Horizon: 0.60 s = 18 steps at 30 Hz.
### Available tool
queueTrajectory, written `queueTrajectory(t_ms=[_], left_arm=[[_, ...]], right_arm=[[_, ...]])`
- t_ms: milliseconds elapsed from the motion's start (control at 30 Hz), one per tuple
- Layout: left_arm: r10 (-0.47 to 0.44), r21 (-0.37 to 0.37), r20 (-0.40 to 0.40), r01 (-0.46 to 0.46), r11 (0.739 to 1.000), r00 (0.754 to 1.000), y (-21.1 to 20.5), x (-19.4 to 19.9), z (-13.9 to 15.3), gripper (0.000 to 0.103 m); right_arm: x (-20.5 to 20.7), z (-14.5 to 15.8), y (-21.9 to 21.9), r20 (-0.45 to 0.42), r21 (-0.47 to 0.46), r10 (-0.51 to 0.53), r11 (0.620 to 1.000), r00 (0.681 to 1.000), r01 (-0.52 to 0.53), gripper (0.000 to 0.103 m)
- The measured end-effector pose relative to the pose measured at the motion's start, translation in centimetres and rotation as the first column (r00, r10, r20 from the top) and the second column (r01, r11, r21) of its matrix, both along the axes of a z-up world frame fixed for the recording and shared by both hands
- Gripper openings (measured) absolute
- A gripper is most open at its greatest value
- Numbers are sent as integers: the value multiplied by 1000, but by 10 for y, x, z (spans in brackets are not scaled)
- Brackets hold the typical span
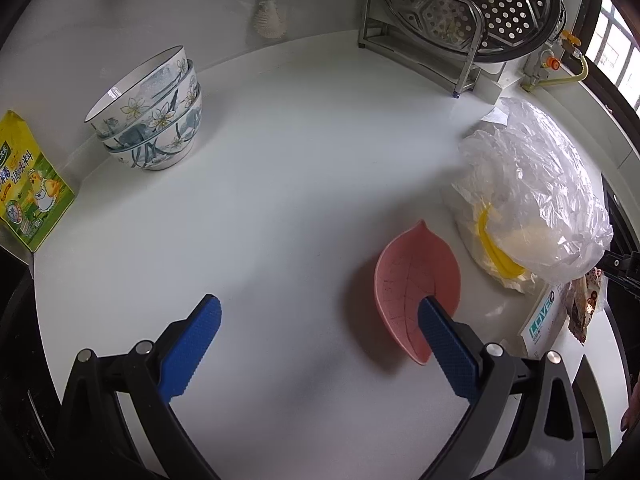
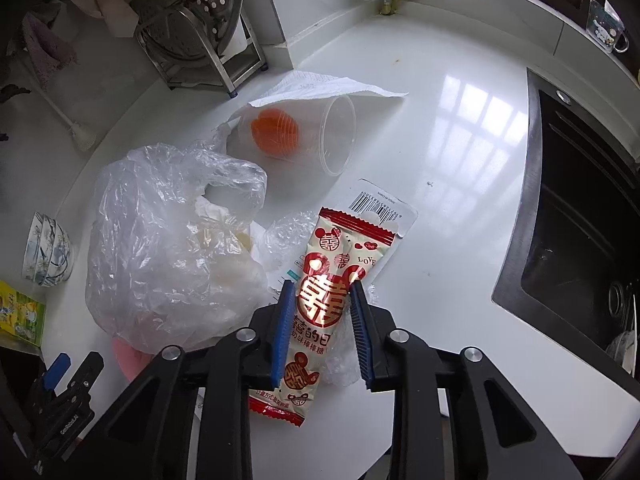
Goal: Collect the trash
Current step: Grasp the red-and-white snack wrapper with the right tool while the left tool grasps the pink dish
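right wrist: right gripper [image 2: 322,292] clamped on candy wrapper [image 2: 320,304], lower end hidden; left gripper [image 1: 320,308] wide, empty

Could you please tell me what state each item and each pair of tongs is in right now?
Left tongs: open, empty.
Right tongs: shut on candy wrapper.
Clear plastic cup: tipped on its side.
Plastic bag: crumpled, partly filled.
Pink leaf dish: upright, empty.
Floral bowls: stacked, upright.

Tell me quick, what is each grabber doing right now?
Left gripper: open, holding nothing, above the counter next to the pink leaf dish.
Right gripper: closed on the red and cream candy wrapper.
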<state>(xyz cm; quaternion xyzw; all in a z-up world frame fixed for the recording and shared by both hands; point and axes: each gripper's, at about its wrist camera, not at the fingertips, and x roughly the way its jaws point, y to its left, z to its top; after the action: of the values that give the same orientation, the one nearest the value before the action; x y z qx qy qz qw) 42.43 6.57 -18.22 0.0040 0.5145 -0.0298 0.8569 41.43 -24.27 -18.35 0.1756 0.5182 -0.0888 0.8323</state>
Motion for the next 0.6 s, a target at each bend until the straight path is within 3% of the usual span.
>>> queueTrajectory(t_ms=[333,500,600], left_arm=[[-9,-5,-21,8,1000,1000,0,7,-10,97],[-25,0,-21,25,1000,999,-5,9,-13,97],[-28,-15,-23,28,1000,999,-7,14,-15,97]], right_arm=[[-24,10,-26,39,7,-62,998,997,62,0],[-37,8,-39,29,70,-105,992,994,102,1],[-43,13,-36,56,72,-104,992,993,100,21]])
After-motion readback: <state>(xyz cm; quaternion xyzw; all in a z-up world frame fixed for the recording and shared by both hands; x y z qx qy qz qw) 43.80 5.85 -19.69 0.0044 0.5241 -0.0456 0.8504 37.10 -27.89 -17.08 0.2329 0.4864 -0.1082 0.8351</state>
